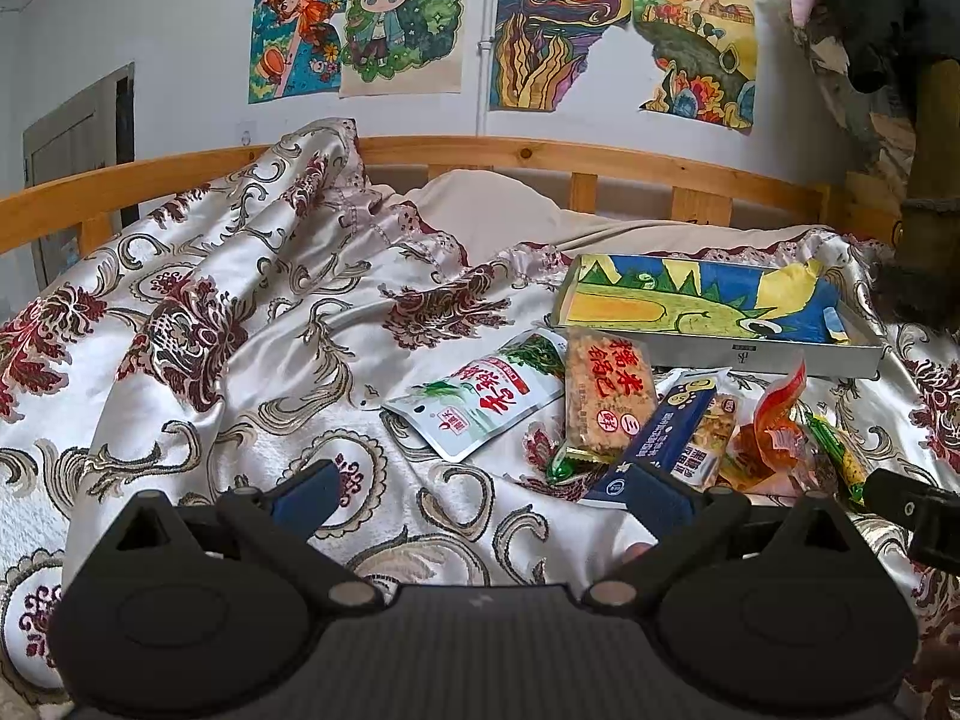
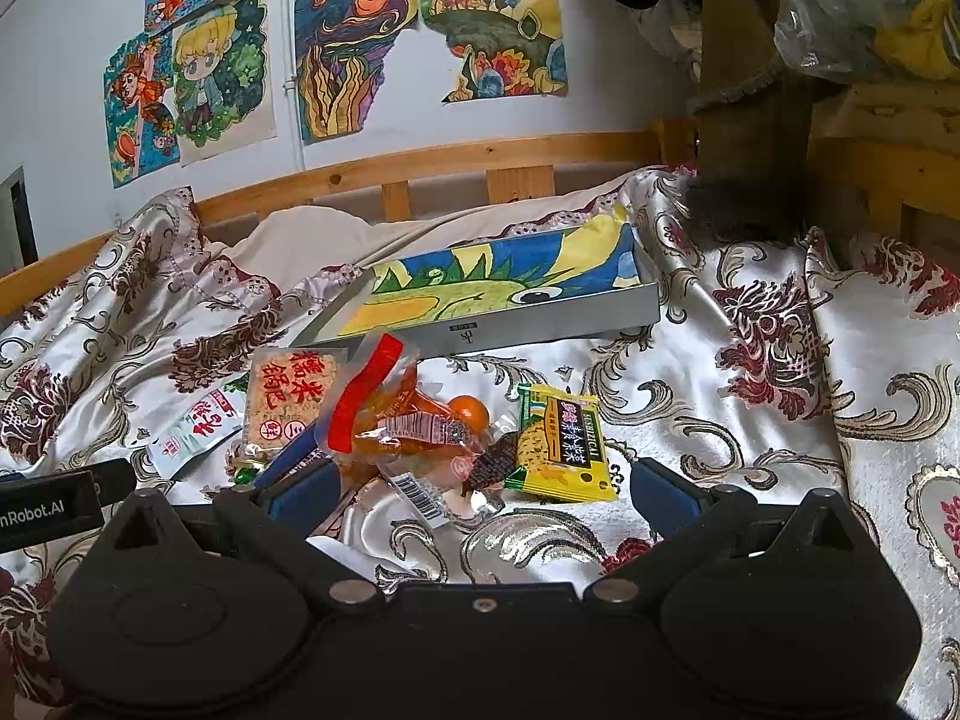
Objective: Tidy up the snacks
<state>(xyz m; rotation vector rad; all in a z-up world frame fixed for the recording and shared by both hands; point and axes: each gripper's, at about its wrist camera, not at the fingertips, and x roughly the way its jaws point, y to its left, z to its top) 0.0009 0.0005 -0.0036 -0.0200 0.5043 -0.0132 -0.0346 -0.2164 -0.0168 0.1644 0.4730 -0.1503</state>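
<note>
Left gripper [image 1: 486, 489] low over the patterned bedspread [image 1: 210, 396], fingers spread wide, nothing between them; its right finger [image 1: 660, 489] sits just in front of the dark blue packet [image 1: 654, 444]. Right gripper [image 2: 480, 489] likewise spread wide and empty, near the snack pile. Snacks lie loose on the bedspread in front of the grey box [image 2: 540, 324]: white-green pouch [image 1: 480, 402], rice cracker pack [image 1: 606, 387], orange-red clear bag [image 2: 390, 414], yellow packet [image 2: 564, 450]; pile partly overlapping. Box holds a dinosaur drawing [image 2: 492, 282] inside; no snacks in it. Wooden bed rail [image 1: 480, 153] behind.
</note>
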